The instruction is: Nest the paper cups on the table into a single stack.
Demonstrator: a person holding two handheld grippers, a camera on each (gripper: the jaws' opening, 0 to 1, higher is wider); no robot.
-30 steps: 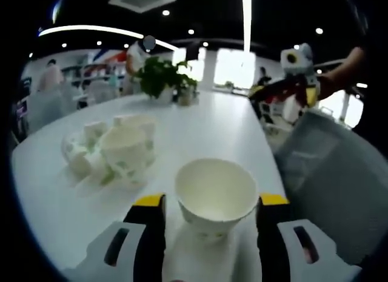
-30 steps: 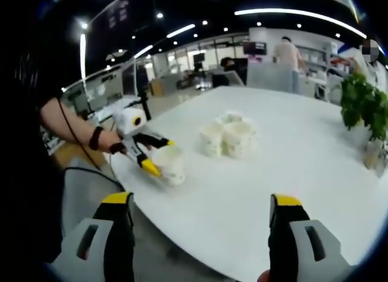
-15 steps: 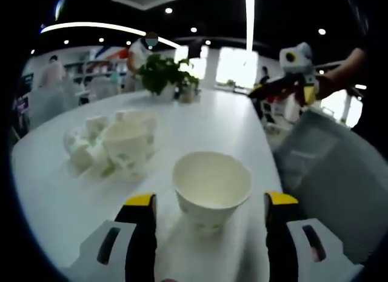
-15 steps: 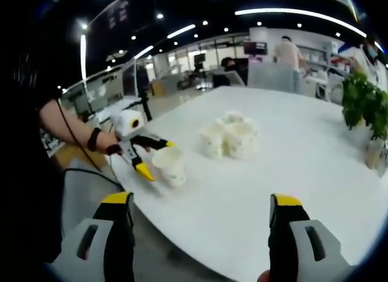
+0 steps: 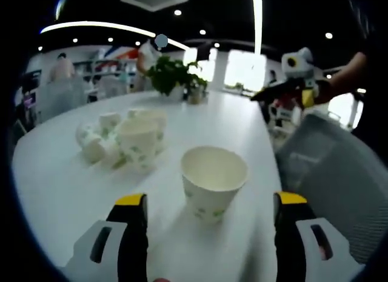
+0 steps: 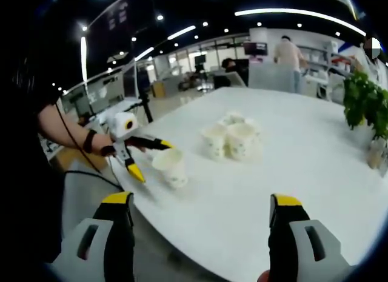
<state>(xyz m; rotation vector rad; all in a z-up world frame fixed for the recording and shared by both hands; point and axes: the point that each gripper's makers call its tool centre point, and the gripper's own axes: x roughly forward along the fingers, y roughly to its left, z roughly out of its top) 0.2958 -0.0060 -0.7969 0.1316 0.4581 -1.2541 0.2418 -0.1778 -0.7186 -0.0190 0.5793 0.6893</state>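
A single white paper cup (image 5: 214,182) with green print stands upright on the white table (image 5: 54,191), just ahead of my left gripper (image 5: 210,202), whose yellow-tipped jaws stand wide apart either side of it without touching. In the right gripper view the same cup (image 6: 170,167) sits near the table's edge, with the left gripper (image 6: 150,159) open beside it. A cluster of several cups (image 5: 127,139) stands further in, and in the right gripper view this cluster (image 6: 233,139) is mid-table. My right gripper (image 6: 201,200) hovers open over the table's near side, holding nothing.
A potted plant (image 5: 173,76) stands at the far end of the table, and the same plant (image 6: 364,103) is at the right. A grey chair (image 5: 327,167) sits beside the table edge. The right gripper (image 5: 282,91) is held in the air beyond the chair. People stand far behind.
My left gripper's jaws have spread and drawn back from the single cup, which stays upright on the table. The right gripper has hardly moved.
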